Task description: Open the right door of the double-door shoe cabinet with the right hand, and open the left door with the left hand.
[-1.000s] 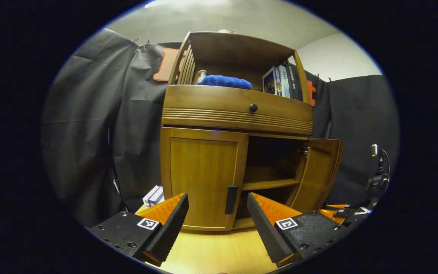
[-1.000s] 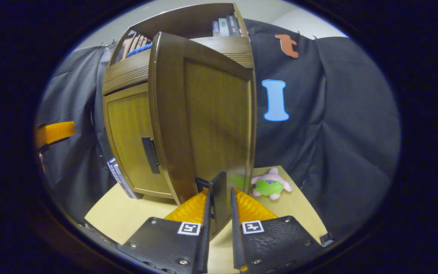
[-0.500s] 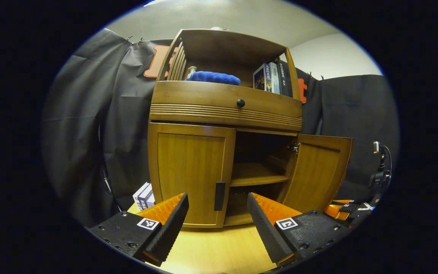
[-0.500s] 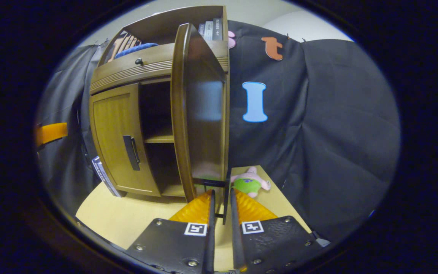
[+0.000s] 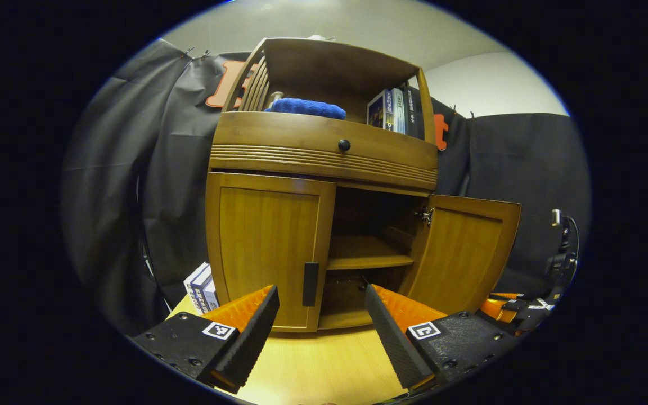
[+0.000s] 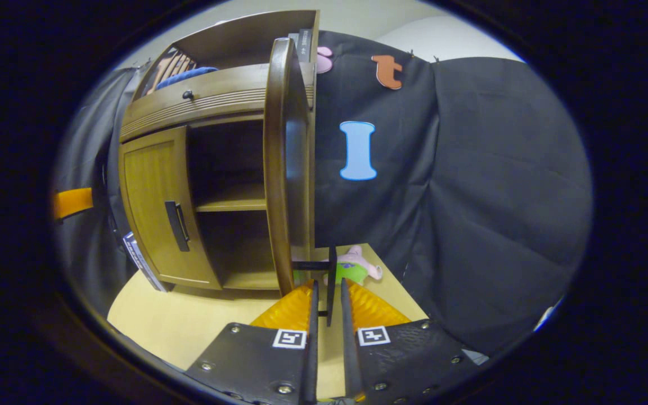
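Observation:
The wooden shoe cabinet [image 5: 324, 152] stands on a light table. Its left door [image 5: 268, 242] is closed, and that door's black handle [image 5: 310, 275] sits just beyond my left gripper [image 5: 321, 304], which is open and apart from it. The right door [image 5: 462, 253] stands swung wide, baring the inner shelf [image 5: 366, 260]. In the right gripper view the same door [image 6: 284, 169] is seen edge-on. My right gripper [image 6: 328, 288] is shut on the right door's thin black handle [image 6: 331, 278]. The left door [image 6: 152, 202] and its handle [image 6: 176, 225] are to the left.
A blue cloth [image 5: 298, 107] and books [image 5: 391, 109] fill the top shelf above a drawer with a knob [image 5: 344, 145]. Boxes [image 5: 200, 287] lean by the cabinet's left side. A green and pink plush toy [image 6: 358, 270] lies on the table behind the open door.
The right gripper has pulled the right door farther open, from half open to wide. The left gripper has shifted so the left door's handle now lies between its open fingers in view.

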Demonstrator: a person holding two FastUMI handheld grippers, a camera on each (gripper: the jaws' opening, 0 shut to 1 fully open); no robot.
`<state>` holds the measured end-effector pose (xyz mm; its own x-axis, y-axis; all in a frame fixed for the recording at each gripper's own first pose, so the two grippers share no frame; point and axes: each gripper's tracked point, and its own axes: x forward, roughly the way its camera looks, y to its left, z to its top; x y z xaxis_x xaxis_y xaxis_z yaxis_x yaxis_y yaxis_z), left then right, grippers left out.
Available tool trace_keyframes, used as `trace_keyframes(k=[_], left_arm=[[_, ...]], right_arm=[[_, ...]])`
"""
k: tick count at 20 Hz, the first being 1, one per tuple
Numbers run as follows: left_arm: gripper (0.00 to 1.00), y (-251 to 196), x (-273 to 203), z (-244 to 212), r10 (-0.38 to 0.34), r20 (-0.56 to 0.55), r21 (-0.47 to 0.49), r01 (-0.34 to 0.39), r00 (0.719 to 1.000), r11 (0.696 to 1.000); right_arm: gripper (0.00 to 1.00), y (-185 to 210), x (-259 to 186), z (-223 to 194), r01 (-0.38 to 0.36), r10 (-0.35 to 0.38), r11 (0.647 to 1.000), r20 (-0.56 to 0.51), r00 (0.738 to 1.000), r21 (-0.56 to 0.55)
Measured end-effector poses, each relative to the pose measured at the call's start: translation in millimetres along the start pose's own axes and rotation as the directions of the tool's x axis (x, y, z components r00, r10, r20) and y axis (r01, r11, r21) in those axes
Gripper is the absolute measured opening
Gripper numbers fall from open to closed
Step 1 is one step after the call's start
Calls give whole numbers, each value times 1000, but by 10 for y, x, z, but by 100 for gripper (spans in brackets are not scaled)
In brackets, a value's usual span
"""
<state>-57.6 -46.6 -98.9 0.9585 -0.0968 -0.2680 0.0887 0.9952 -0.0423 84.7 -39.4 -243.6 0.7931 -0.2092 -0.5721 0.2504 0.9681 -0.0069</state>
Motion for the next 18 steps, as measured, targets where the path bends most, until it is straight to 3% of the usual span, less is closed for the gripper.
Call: trace_keyframes(k=[5, 6, 14, 18], left_arm=[[96, -5, 5, -40, 3, -8, 6, -3, 1000, 1000], [92, -5, 7, -48, 4, -12, 5, -4, 1000, 1000], [95, -129, 119, -157, -31, -42, -13, 31, 999, 999], [96, -178, 209, -217, -56, -56, -21, 55, 997, 998]], right_arm=[[19, -67, -5, -1, 33, -33, 999, -6, 999, 5], [19, -85, -12, -23, 43, -42, 999, -9, 999, 8], [19, -309, -12, -39, 161, -161, 987, -12, 987, 12], [19, -240, -37, -25, 146, -146, 988, -5, 989, 46]])
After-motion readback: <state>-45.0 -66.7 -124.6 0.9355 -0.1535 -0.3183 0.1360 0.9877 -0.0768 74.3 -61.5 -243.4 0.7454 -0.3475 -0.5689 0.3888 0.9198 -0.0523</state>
